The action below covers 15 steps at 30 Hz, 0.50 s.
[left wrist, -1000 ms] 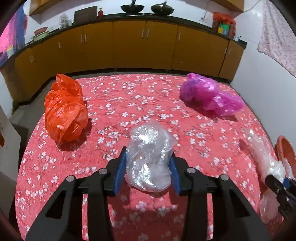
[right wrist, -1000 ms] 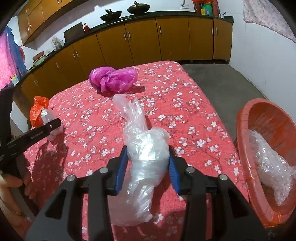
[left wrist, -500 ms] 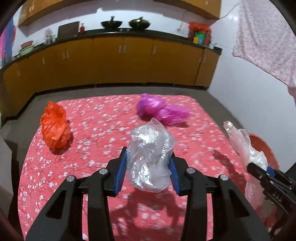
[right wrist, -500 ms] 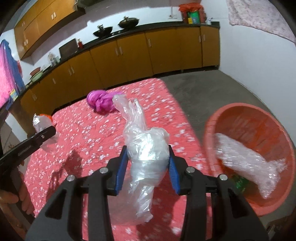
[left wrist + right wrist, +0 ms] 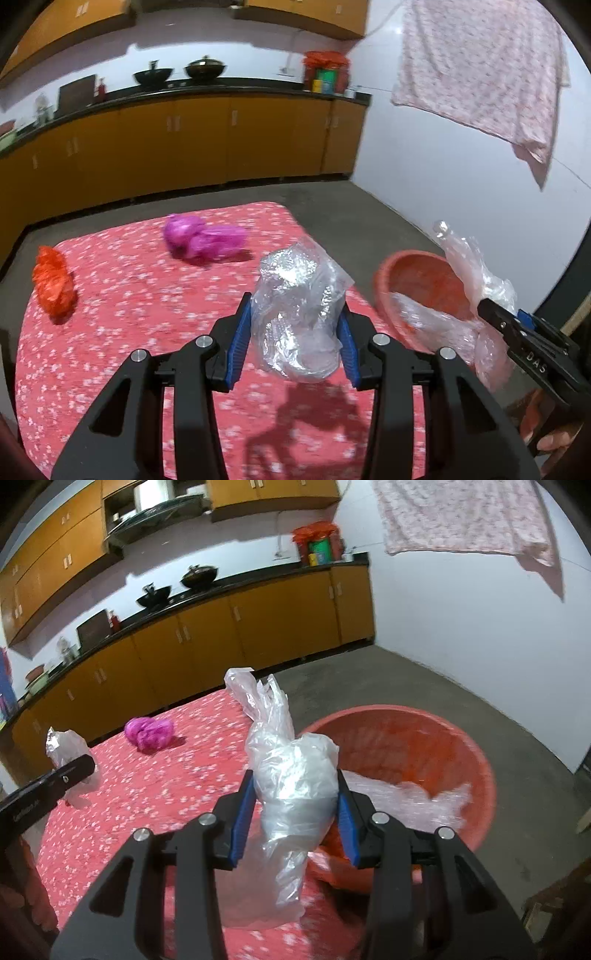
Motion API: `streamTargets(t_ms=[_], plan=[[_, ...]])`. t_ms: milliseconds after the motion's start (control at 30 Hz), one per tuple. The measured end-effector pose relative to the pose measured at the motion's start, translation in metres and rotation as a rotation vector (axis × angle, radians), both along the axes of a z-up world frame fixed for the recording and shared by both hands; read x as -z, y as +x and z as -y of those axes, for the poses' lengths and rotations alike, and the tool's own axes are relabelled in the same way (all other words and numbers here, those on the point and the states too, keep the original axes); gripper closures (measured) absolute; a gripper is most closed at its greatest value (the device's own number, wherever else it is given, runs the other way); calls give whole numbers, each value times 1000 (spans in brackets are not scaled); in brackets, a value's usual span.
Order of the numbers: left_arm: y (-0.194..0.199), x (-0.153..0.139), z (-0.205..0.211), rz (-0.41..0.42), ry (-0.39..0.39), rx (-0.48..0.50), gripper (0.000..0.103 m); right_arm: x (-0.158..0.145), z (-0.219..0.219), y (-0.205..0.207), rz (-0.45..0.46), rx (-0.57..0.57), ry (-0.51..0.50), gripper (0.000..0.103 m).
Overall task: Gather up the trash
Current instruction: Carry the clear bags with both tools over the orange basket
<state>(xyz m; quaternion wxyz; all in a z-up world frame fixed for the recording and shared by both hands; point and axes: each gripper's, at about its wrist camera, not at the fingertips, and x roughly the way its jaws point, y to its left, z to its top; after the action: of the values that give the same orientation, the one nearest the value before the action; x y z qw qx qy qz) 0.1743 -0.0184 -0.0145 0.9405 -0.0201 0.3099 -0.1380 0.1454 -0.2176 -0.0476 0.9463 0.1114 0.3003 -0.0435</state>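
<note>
My left gripper is shut on a crumpled clear plastic bag, held above the red flowered table. My right gripper is shut on a second, longer clear plastic bag, held at the near rim of the orange tub. The tub also shows in the left wrist view, off the table's right edge, with clear plastic inside it. A magenta bag and an orange bag lie on the table.
Yellow kitchen cabinets run along the back wall under a dark counter with two woks. A pink cloth hangs on the white wall at the right. Grey floor surrounds the tub.
Both grippers have risen and swung right with their bags. The orange tub has come nearer in both views, and the right bag now hangs at its rim.
</note>
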Motion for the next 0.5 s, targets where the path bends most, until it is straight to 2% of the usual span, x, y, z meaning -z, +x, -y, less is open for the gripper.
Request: streamTargets(t_ms=[233,500], plan=[[-5,5,45,4,19,95,61,2,40,-26,16,103,-43,62],[1,10,91,-7,27,180,61,11,73,-27,1,164,-26,62]])
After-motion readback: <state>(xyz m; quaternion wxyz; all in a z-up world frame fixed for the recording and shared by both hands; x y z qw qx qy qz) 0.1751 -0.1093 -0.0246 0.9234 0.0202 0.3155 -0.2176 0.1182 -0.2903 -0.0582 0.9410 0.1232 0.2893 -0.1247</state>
